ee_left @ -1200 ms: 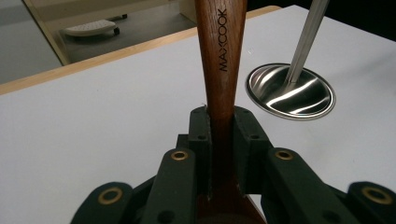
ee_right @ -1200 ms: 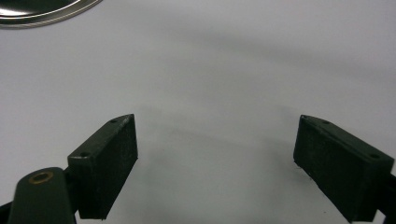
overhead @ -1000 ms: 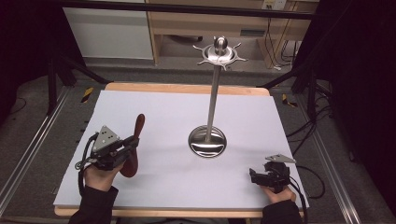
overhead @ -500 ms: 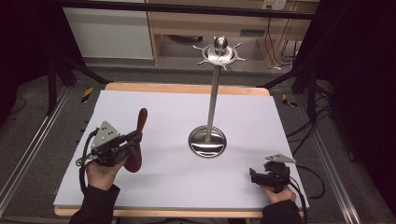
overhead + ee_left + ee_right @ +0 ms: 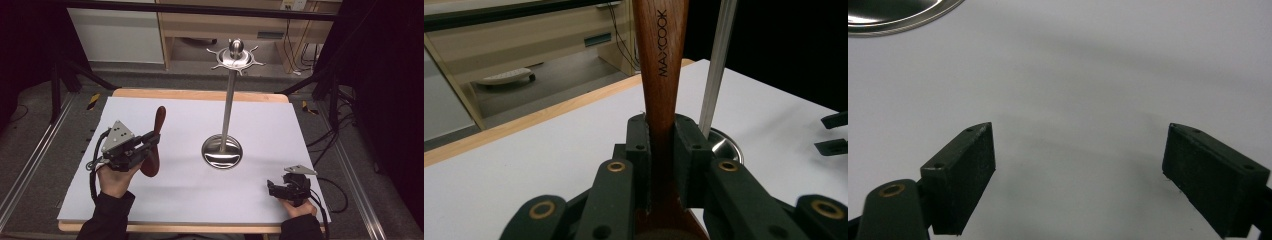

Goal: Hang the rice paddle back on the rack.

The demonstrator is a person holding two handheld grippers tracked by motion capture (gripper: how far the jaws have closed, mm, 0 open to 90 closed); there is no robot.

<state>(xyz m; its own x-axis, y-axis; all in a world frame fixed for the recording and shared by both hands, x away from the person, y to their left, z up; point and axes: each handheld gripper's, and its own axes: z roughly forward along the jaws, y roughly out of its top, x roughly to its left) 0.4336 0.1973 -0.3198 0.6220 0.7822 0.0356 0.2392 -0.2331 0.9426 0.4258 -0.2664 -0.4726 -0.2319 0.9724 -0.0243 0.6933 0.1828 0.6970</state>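
A dark brown wooden spoon (image 5: 154, 140) stands nearly upright at the left of the white table, handle end up. My left gripper (image 5: 148, 142) is shut on its neck and holds it off the table. In the left gripper view the two black pads clamp the wooden spoon (image 5: 661, 60), whose handle bears the word MAXCOOK. A steel utensil stand (image 5: 228, 100) rises from a round base (image 5: 222, 151) at the table's middle, with a hooked crown (image 5: 235, 56) on top. My right gripper (image 5: 272, 189) rests near the front right edge, jaws wide apart with nothing between them (image 5: 1080, 170).
The white table top (image 5: 190, 195) has a wooden rim at the back. The stand's pole (image 5: 718, 65) shows just right of the spoon in the left gripper view, with the right gripper (image 5: 834, 134) far off. Cables and dark frame legs lie on the floor around the table.
My left gripper has risen a little with the spoon in it, and the spoon's handle now points higher. The right gripper has kept still.
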